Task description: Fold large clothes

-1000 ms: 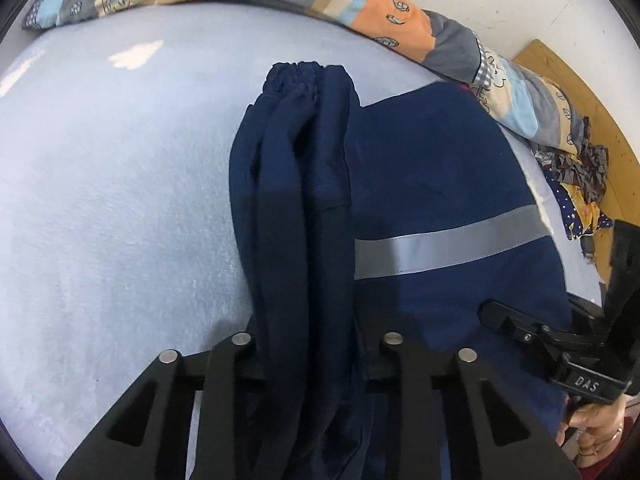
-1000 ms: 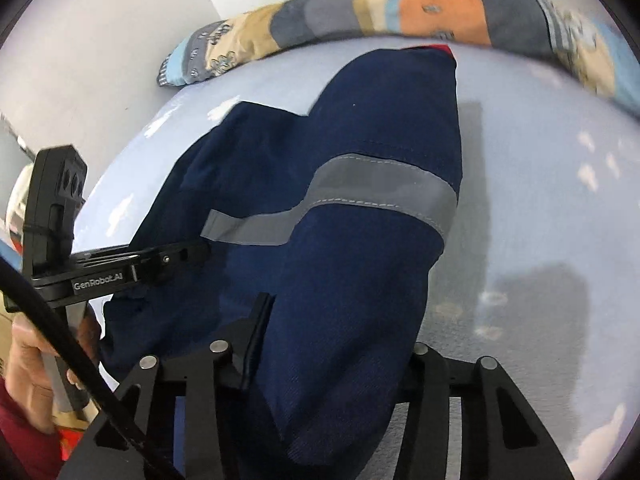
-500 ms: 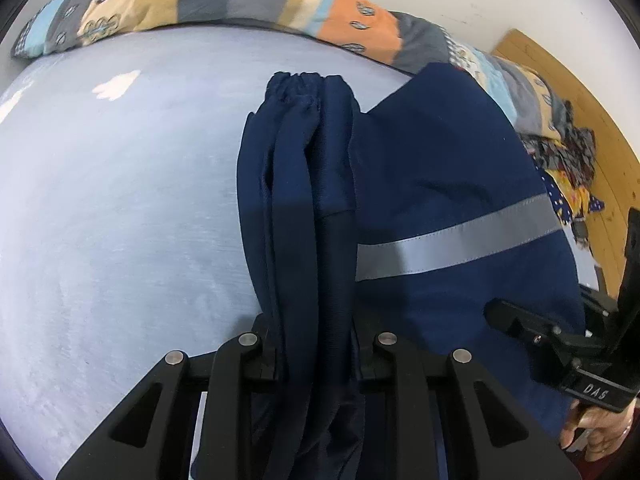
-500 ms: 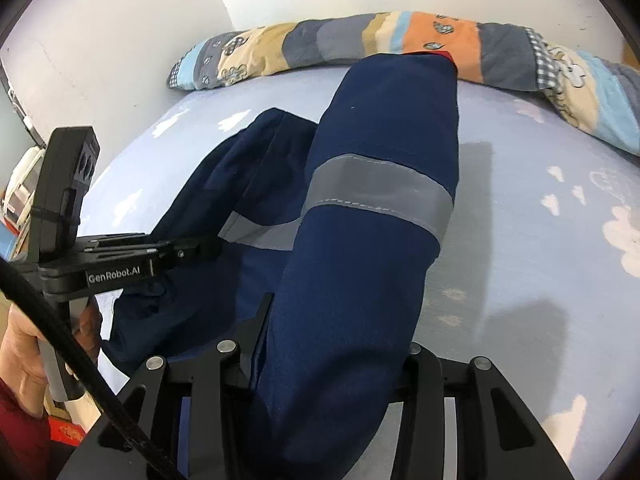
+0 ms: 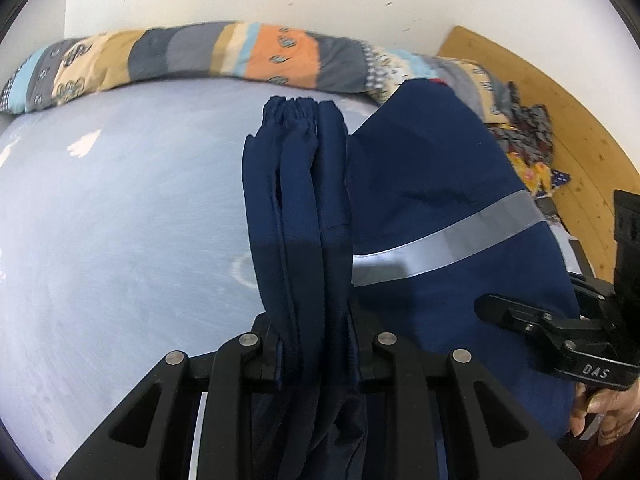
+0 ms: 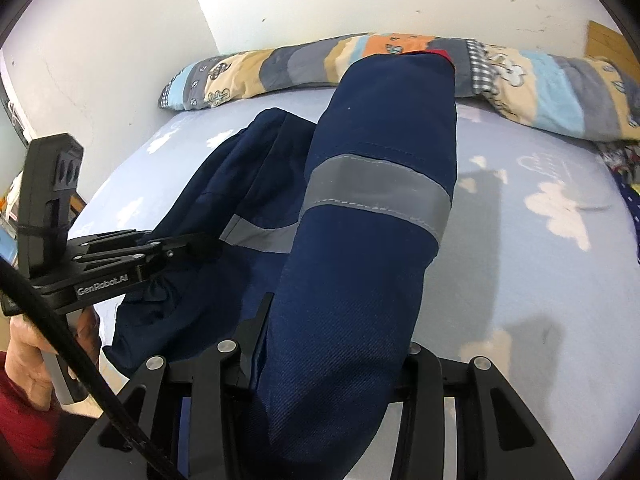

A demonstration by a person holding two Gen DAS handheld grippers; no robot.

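Observation:
A large navy work garment point(image 5: 424, 184) with a grey reflective band point(image 5: 448, 240) hangs between both grippers above the light blue bed sheet point(image 5: 120, 240). My left gripper point(image 5: 316, 344) is shut on a bunched fold of it; the gathered elastic end point(image 5: 296, 108) points away from me. In the right wrist view my right gripper point(image 6: 332, 360) is shut on a thick banded part of the garment point(image 6: 380, 184), which fills the gap between its jaws. The left gripper point(image 6: 180, 248) shows there at the left, gripping the darker fold. The right gripper point(image 5: 532, 320) appears at the right edge of the left view.
A long patchwork bolster point(image 6: 280, 68) lies along the white wall at the far side of the bed. A wooden board point(image 5: 568, 128) and a heap of patterned clothes point(image 5: 524, 140) sit at the right. A hand and a red sleeve point(image 6: 24, 408) hold the left gripper.
Both grippers have risen and moved forward with the garment still held. The wall and bolster now fill more of each view, and the garment's far end reaches toward the bolster.

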